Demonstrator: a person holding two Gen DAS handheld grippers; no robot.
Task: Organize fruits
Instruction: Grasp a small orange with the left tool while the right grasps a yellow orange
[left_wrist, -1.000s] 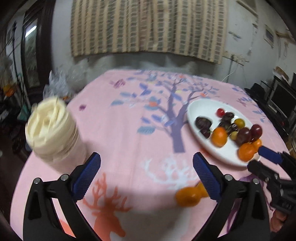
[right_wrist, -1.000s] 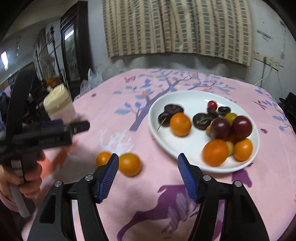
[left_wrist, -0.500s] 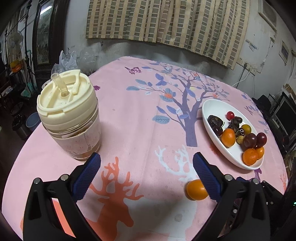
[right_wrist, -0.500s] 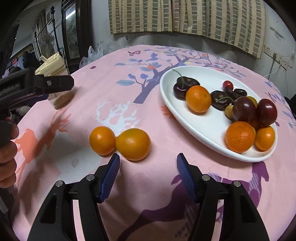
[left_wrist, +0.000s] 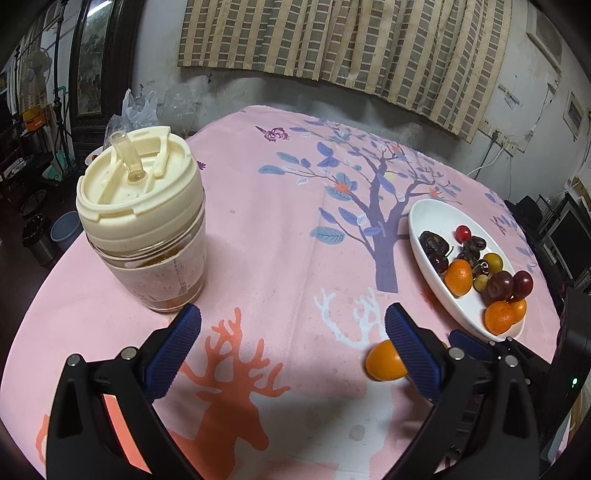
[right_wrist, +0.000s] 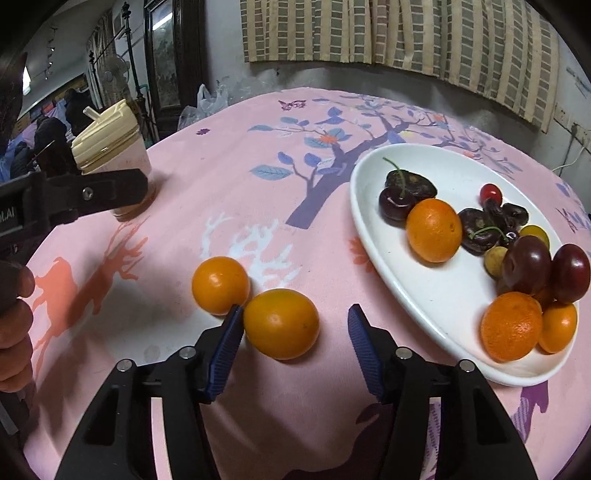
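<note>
Closing in on nearer loose orange (right_wrist: 281, 324) with right gripper (right_wrist: 295, 347), jaws spread, empty; second orange (right_wrist: 220, 285) touching it, both on pink tablecloth (right_wrist: 229, 206) left of white plate (right_wrist: 373, 229). Best centred before squeezing, gently. Left gripper (left_wrist: 293, 350) gaping, idle near lidded cup (left_wrist: 142, 225). "OLA" fragment barely legible.

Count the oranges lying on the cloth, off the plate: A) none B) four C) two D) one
C: two oranges lie side by side on the cloth, left of the plate, the nearer one just ahead of the open right gripper.
</note>
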